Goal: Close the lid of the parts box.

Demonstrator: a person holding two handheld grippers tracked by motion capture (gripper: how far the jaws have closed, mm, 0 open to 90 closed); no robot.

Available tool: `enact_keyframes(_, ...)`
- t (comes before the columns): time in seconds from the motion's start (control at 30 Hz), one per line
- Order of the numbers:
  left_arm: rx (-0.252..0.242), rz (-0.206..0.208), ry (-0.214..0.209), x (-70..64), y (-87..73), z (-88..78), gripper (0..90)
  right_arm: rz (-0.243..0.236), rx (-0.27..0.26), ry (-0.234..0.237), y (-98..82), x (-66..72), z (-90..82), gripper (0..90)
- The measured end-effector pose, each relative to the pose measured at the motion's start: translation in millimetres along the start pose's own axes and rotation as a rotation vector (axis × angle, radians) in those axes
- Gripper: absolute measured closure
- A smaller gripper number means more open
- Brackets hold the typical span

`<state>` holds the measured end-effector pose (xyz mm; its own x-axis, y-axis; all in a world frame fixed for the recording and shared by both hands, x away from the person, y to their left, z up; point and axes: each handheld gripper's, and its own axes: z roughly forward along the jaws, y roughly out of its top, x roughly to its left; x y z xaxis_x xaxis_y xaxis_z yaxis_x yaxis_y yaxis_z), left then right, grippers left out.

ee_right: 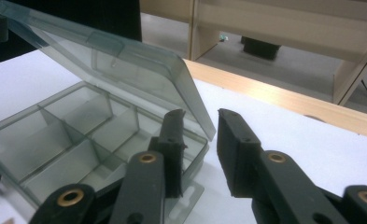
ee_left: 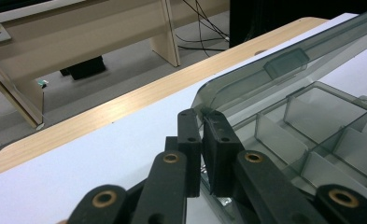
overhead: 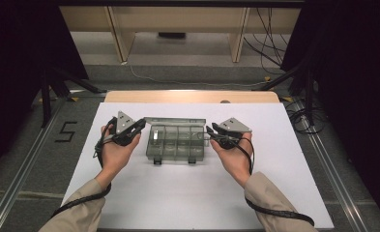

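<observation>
A smoky see-through plastic organizer box (overhead: 177,142) is sitting mid-bench on the white sheet (overhead: 178,198), with its lid (overhead: 175,121) tilting up at the back and its divided compartments looking empty. The left gripper (overhead: 138,126) is sitting at the box's left end, its jaws pinched nearly together right at the lid's corner; I can't tell whether they're actually clamping the plastic. The right gripper (ee_right: 197,154) is hanging at the right end with its jaws parted, one over the box wall, one outside, not pressing. A wooden bench edge (overhead: 192,96) and loose cables (overhead: 270,34) are lying behind.
</observation>
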<state>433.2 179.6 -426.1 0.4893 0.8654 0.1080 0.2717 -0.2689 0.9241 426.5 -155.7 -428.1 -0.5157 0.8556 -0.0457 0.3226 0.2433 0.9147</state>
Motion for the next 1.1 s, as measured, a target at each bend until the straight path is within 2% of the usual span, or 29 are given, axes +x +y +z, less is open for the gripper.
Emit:
enact_keyframes(0.03, -0.002, 0.009, 0.007, 0.2, -0.2, -0.8, 84.9, 0.002, -0.003, -0.002, -1.4, -0.4, -0.6, 69.3)
enact_keyframes(0.07, 0.004, 0.011, -0.008, -0.3, -1.4, -1.3, 84.7, 0.025, -0.003, 0.018, -5.3, -1.2, -2.1, 65.8)
enact_keyframes(0.17, 0.007, 0.018, 0.0, -0.8, -2.1, -3.0, 83.9, 0.022, 0.005, 0.041, -10.0, -4.3, -6.0, 60.1)
enact_keyframes(0.23, 0.011, 0.012, -0.015, -1.5, -3.1, -3.6, 83.5, 0.029, -0.003, 0.059, -12.2, -4.7, -5.8, 57.7)
enact_keyframes(0.33, 0.014, 0.015, -0.021, -2.2, -4.2, -5.4, 81.5, 0.001, -0.006, 0.121, -20.9, -6.2, -9.2, 49.4)
enact_keyframes(0.4, 0.016, 0.023, -0.018, -3.1, -4.4, -7.5, 80.5, -0.001, 0.003, 0.125, -22.6, -6.5, -10.9, 47.3)
enact_keyframes(0.43, 0.018, 0.023, -0.028, -3.9, -4.8, -8.1, 79.7, -0.003, -0.013, 0.143, -26.2, -7.2, -13.0, 44.1)
enact_keyframes(0.47, 0.02, 0.026, -0.03, -4.2, -5.0, -8.8, 78.9, 0.001, -0.005, 0.159, -26.4, -7.4, -14.1, 42.1)
enact_keyframes(0.6, 0.03, 0.022, -0.061, -6.1, -7.4, -12.7, 73.4, -0.006, -0.02, 0.18, -24.0, -9.0, -19.0, 35.6)
enact_keyframes(0.7, 0.045, 0.019, -0.078, -6.6, -8.0, -13.8, 65.4, -0.008, -0.024, 0.186, -22.9, -8.6, -20.5, 33.5)
enact_keyframes(0.77, 0.063, -0.016, -0.102, -7.0, -10.1, -16.5, 57.9, -0.005, -0.02, 0.184, -23.8, -8.6, -20.8, 32.5)
enact_keyframes(0.8, 0.063, -0.016, -0.102, -7.0, -10.1, -16.5, 54.8, -0.001, -0.022, 0.187, -24.5, -8.4, -20.2, 32.0)
enact_keyframes(0.83, 0.066, -0.028, -0.119, -7.2, -11.0, -17.2, 54.8, -0.001, -0.022, 0.187, -24.5, -8.4, -20.2, 32.0)
enact_keyframes(0.87, 0.088, -0.034, -0.142, -7.8, -11.9, -18.7, 46.2, -0.002, -0.011, 0.189, -25.0, -7.9, -20.6, 31.0)
enact_keyframes(0.9, 0.088, -0.034, -0.142, -7.8, -11.9, -18.7, 41.0, -0.003, -0.008, 0.186, -25.0, -7.5, -20.9, 30.5)
enact_keyframes(0.93, 0.114, -0.028, -0.164, -7.8, -11.5, -19.8, 35.7, -0.003, -0.006, 0.19, -24.8, -7.1, -20.9, 30.1)
enact_keyframes(0.97, 0.12, -0.028, -0.179, -7.7, -11.2, -20.3, 30.8, -0.003, -0.016, 0.194, -24.7, -6.4, -20.1, 29.5)
enact_keyframes(1.0, 0.12, -0.028, -0.179, -7.7, -11.2, -20.3, 26.9, -0.008, -0.008, 0.191, -23.9, -6.1, -21.0, 28.7)
enact_keyframes(1.07, 0.136, -0.034, -0.216, -7.4, -11.5, -21.8, 20.3, -0.012, -0.007, 0.197, -23.0, -5.5, -21.7, 27.4)
enact_keyframes(1.1, 0.136, -0.034, -0.216, -7.4, -11.5, -21.8, 18.2, -0.012, -0.007, 0.197, -23.0, -5.5, -21.7, 27.4)
